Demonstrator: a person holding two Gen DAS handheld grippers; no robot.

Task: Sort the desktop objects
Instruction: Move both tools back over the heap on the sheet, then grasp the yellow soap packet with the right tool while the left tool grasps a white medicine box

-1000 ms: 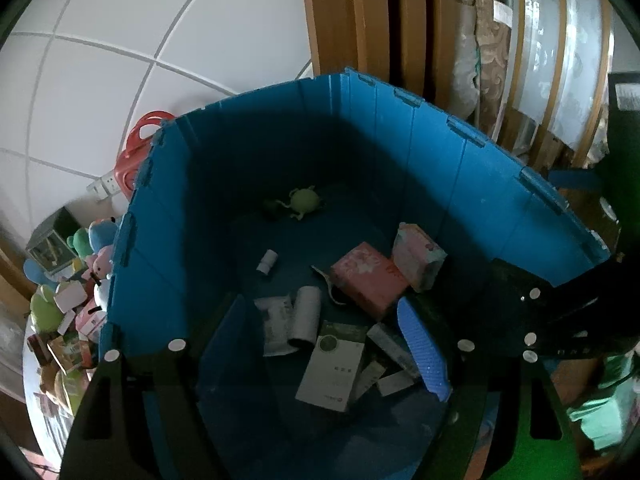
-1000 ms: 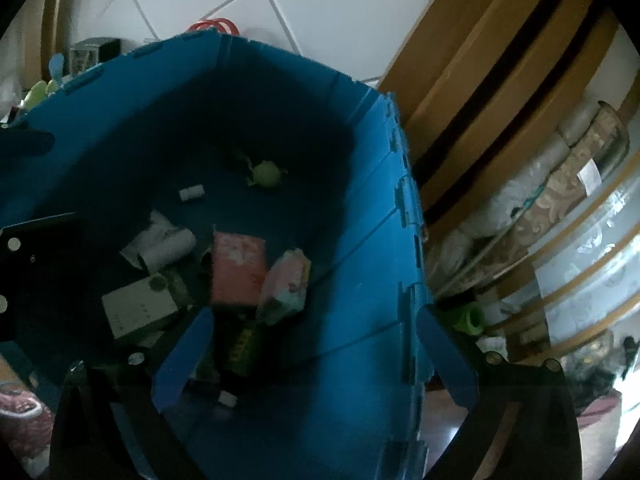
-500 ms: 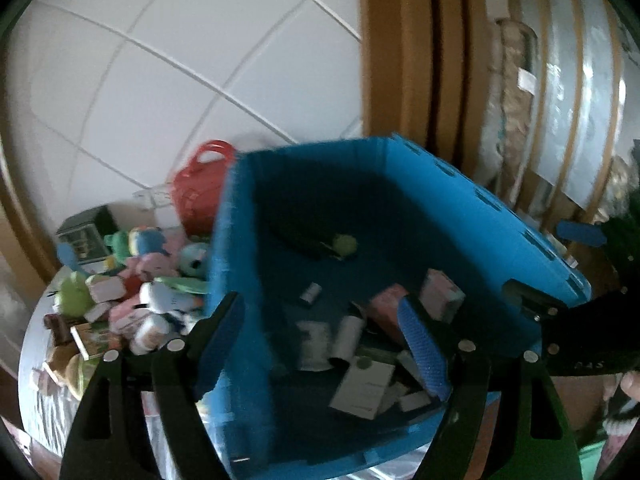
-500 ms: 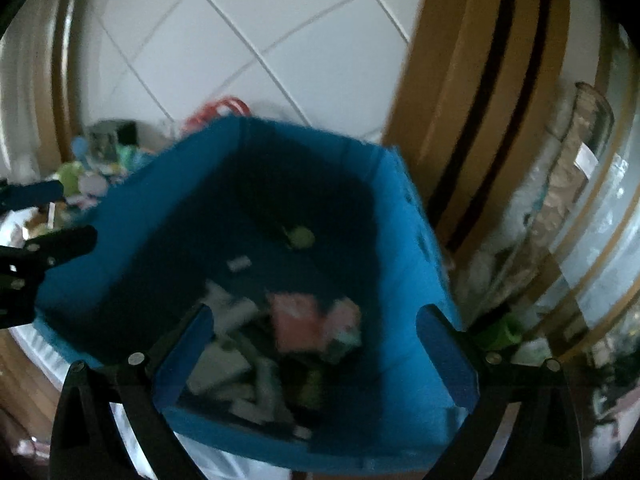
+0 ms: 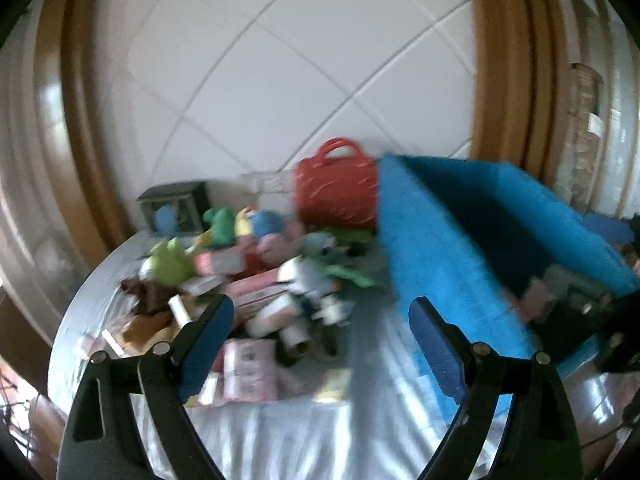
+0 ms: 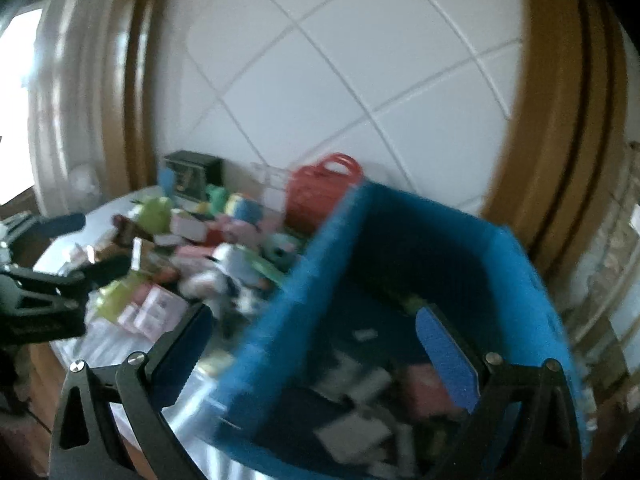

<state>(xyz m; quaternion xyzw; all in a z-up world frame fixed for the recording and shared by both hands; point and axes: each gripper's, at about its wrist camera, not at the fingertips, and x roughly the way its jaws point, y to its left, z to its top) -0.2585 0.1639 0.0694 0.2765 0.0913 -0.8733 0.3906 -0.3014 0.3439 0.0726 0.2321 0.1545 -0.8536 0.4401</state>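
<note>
Left wrist: claw (image 5: 320, 324) opening (empty), seemingly over toy pile (image 5: 248, 272).

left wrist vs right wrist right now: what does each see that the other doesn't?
Left wrist only: the pink packet on the near table and the open, still opening, empty left gripper framing the pile.
Right wrist only: the bin's blurred contents and the empty open right gripper.
Both: blue bin, red basket, toy pile, tiled wall.

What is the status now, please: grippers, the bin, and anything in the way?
Left gripper opening, empty; right gripper open, empty. Blue bin part filled. Unsorted pile beside it; nothing blocking.
</note>
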